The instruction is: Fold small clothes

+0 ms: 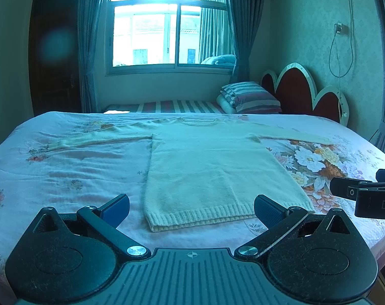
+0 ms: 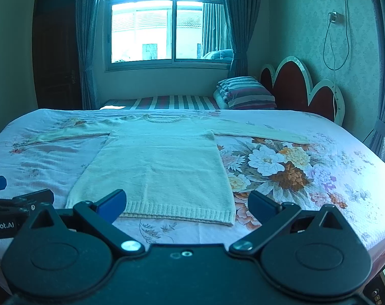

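A cream knitted sweater (image 1: 207, 167) (image 2: 162, 162) lies flat on the flowered bedsheet (image 1: 65, 167) (image 2: 306, 178), collar at the far side, both sleeves spread out sideways, ribbed hem nearest me. My left gripper (image 1: 191, 209) hovers open just short of the hem, nothing between its fingers. My right gripper (image 2: 187, 207) is also open and empty, over the hem's right half. In the left wrist view the right gripper's fingers (image 1: 345, 189) show at the right edge. At the left edge of the right wrist view, the left gripper's fingers (image 2: 27, 199) come into sight.
A second bed with a striped sheet (image 1: 172, 106) and a striped pillow (image 1: 251, 97) stands behind, under the window (image 1: 169, 28). A red scalloped headboard (image 1: 306, 94) is at the right. The bed's near edge runs just below my grippers.
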The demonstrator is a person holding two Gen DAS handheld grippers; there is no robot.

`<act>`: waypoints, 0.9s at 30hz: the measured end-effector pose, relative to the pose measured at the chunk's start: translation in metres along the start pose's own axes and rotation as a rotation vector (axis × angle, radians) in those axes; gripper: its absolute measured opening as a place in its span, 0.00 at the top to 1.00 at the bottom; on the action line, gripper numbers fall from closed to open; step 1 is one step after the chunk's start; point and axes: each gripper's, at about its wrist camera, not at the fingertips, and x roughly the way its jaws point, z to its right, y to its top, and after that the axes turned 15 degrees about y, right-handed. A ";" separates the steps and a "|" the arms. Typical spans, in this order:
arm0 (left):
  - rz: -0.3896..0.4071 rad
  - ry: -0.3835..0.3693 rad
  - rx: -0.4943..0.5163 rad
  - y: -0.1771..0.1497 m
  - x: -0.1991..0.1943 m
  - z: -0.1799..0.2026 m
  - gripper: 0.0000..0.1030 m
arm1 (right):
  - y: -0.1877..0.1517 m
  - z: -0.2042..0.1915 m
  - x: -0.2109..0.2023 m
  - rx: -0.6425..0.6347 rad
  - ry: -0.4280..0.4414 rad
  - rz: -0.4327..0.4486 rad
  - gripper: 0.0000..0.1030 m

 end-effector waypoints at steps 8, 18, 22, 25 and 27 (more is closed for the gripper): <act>0.020 -0.009 0.001 0.022 0.021 0.007 0.00 | 0.012 0.012 0.008 -0.015 -0.025 0.021 0.01; 0.019 -0.004 0.029 0.060 0.082 0.042 0.00 | 0.048 0.069 0.060 0.026 -0.039 0.073 0.02; -0.008 0.007 0.027 0.075 0.118 0.065 0.00 | 0.066 0.098 0.092 0.037 -0.035 0.071 0.03; -0.030 0.010 0.027 0.087 0.151 0.085 0.00 | 0.080 0.122 0.115 0.040 -0.042 0.082 0.03; -0.044 0.019 0.033 0.094 0.173 0.100 0.00 | 0.087 0.144 0.132 0.057 -0.054 0.085 0.03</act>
